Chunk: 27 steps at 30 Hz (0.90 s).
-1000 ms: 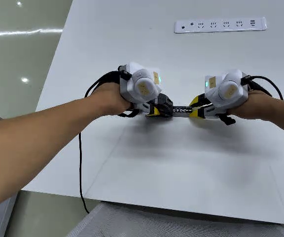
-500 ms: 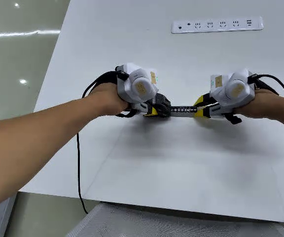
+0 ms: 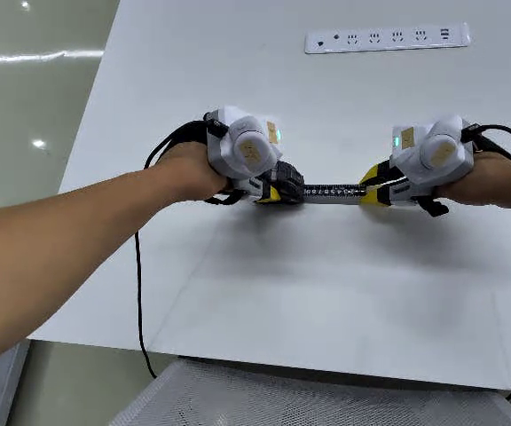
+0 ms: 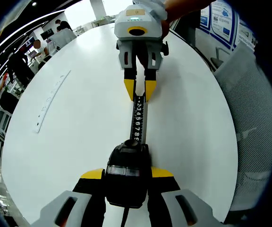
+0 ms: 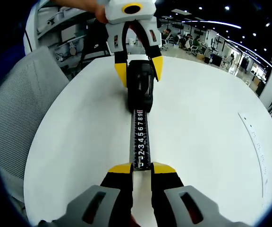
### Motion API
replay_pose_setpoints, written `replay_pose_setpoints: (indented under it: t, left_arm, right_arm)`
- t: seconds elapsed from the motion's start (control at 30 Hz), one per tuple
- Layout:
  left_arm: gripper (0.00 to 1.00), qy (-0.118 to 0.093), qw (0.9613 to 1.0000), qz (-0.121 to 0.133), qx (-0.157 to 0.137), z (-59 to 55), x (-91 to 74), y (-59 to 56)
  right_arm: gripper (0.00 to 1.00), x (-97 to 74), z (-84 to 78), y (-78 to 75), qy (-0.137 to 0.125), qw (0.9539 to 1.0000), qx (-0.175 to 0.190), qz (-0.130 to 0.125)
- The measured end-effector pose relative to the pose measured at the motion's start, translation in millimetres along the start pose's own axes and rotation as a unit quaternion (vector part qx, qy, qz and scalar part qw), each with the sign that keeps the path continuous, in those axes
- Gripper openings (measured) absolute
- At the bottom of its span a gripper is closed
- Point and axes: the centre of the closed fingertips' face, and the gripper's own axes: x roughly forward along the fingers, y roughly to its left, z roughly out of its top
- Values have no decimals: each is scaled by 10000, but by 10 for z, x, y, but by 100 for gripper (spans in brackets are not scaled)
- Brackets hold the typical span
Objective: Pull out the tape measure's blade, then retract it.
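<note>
A black tape measure case (image 3: 288,185) (image 4: 128,172) (image 5: 140,89) sits clamped between the yellow-tipped jaws of my left gripper (image 3: 273,191) (image 4: 126,174), just above the white table (image 3: 326,284). Its dark numbered blade (image 3: 331,190) (image 4: 138,122) (image 5: 141,138) stretches out to the right, showing digits up to about nine. My right gripper (image 3: 373,193) (image 5: 141,168) is shut on the blade's tip. In the left gripper view the right gripper (image 4: 139,90) faces me across the blade. The right gripper view has the left gripper (image 5: 139,66) around the case.
A white power strip (image 3: 387,38) (image 4: 51,99) (image 5: 254,142) lies on the far part of the table. Black cables (image 3: 138,284) trail off the table's near edge from both grippers. A grey mesh chair back (image 3: 238,399) stands below the near edge. Polished floor (image 3: 34,89) lies left.
My right gripper has moved to the right, away from the case, and more of the blade is drawn out. The left gripper keeps hold of the case and has barely moved.
</note>
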Motion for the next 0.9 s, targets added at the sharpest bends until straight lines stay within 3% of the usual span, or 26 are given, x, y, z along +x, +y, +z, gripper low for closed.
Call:
replay_pose_setpoints:
  t: [0.9]
  left_arm:
    - [30, 23, 10000, -8, 14, 4, 16, -10]
  right_arm:
    - [9, -236, -338, -5, 122, 9998, 164, -55]
